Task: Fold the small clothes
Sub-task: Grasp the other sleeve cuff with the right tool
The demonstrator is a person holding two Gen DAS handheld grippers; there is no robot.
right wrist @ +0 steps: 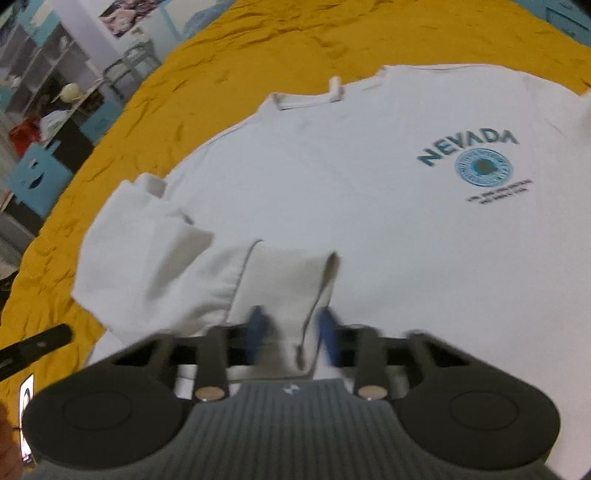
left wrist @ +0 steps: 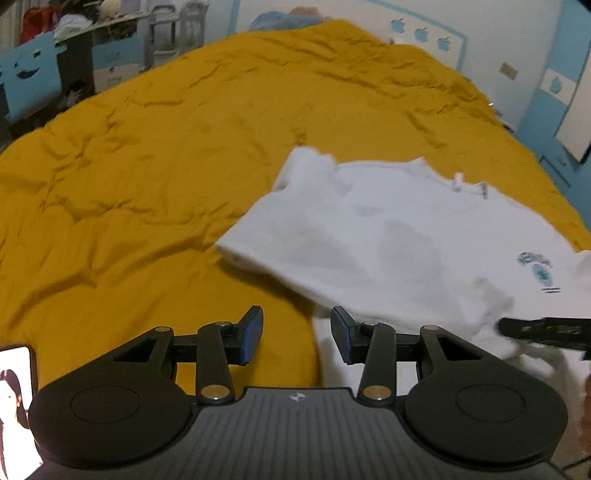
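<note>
Mustard-yellow bedspread (left wrist: 184, 166), blue-and-white wall (left wrist: 480, 22), cluttered shelves (right wrist: 55, 92) at the left.

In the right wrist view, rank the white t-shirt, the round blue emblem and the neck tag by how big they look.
1. White t-shirt, filling most of the view.
2. Round blue emblem under the NEVADA lettering.
3. Neck tag, smallest, though it lies farthest from the camera, which shrinks it.

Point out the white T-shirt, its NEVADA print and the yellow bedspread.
white T-shirt (right wrist: 314, 177): right wrist view, on the plain chest fabric.
NEVADA print (right wrist: 467, 146): right wrist view, on the teal lettering above the round emblem.
yellow bedspread (left wrist: 147, 166): left wrist view, on the bare wrinkled cover left of the shirt.
</note>
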